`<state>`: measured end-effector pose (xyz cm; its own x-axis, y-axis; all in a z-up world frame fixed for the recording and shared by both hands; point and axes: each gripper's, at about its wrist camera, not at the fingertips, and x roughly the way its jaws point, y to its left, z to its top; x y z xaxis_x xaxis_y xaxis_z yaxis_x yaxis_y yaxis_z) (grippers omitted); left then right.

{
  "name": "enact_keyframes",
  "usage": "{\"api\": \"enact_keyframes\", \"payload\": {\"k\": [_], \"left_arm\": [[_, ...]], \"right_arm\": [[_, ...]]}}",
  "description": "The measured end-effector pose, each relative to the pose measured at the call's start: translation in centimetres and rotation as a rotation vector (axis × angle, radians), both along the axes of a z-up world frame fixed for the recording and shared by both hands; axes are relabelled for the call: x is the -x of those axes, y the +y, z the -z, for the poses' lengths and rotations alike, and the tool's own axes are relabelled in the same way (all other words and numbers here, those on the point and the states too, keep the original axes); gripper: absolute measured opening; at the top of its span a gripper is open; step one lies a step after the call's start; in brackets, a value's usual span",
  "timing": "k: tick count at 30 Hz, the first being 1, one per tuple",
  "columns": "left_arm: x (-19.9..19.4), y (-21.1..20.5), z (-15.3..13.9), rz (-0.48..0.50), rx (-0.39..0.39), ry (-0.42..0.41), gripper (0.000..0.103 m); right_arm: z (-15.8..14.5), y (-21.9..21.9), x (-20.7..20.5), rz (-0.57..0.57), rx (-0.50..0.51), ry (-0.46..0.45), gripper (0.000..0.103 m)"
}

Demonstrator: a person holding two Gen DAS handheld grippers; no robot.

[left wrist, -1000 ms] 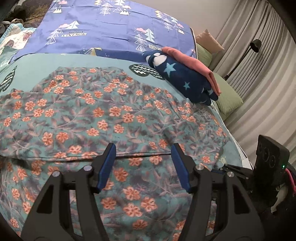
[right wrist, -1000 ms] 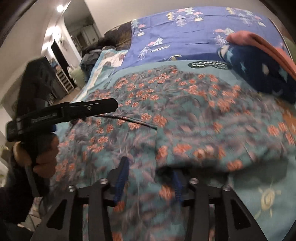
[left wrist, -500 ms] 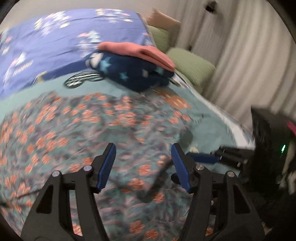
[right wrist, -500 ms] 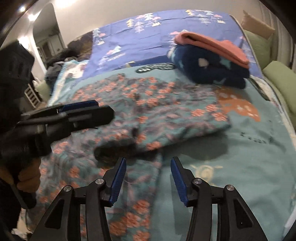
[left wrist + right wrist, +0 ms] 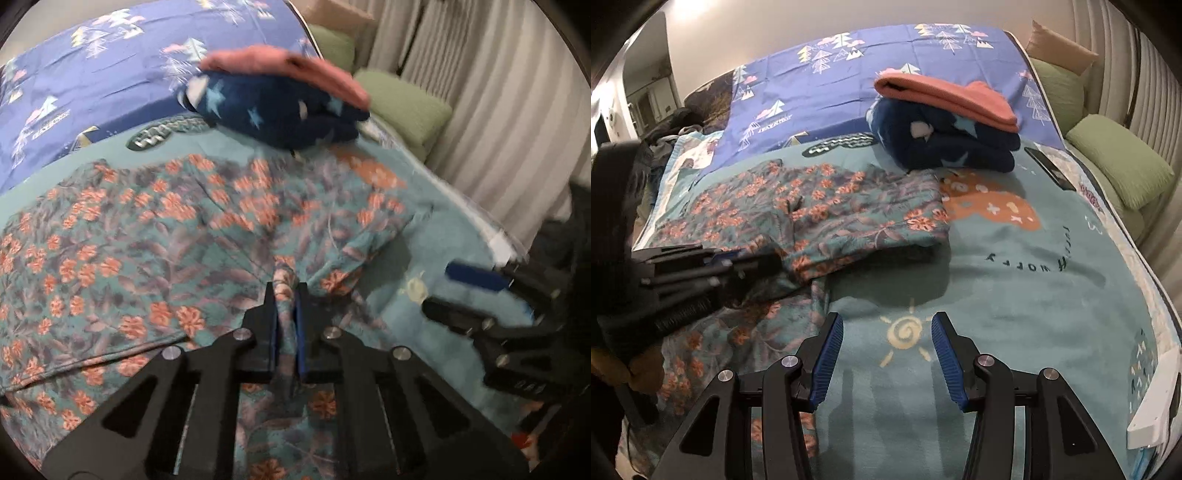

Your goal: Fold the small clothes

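The left gripper has its fingers clamped on a bunched fold of the floral garment, apparently its edge, spread on the bed, while the right gripper hovers beside it, fingers apart.

On the teal fleece blanket, dark handwritten lettering is seen upside down, "worry" being legible; small print on the blue tree-patterned sheet cannot be read.

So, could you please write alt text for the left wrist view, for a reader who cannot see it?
The left gripper is shut on a bunched fold of the floral garment, which lies spread over a teal blanket on a bed. Behind it sit a folded navy star-print item with a pink one on top; the right gripper shows at the right edge.
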<state>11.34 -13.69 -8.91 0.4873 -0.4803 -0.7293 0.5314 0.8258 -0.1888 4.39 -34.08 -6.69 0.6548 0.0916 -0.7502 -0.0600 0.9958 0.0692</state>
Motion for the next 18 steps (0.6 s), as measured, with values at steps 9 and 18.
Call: {"api": "enact_keyframes", "payload": {"k": [9,18], "left_arm": [[0.4,6.7,-4.5,-0.054,0.185,-0.058,0.009],[0.6,10.5,0.2,-0.180,0.213,0.100,0.023]], "right_arm": [[-1.0,1.6,-0.4,-0.037,0.009,-0.027,0.051],[-0.4,1.5,-0.8,-0.023,-0.007,0.011,0.052]]}}
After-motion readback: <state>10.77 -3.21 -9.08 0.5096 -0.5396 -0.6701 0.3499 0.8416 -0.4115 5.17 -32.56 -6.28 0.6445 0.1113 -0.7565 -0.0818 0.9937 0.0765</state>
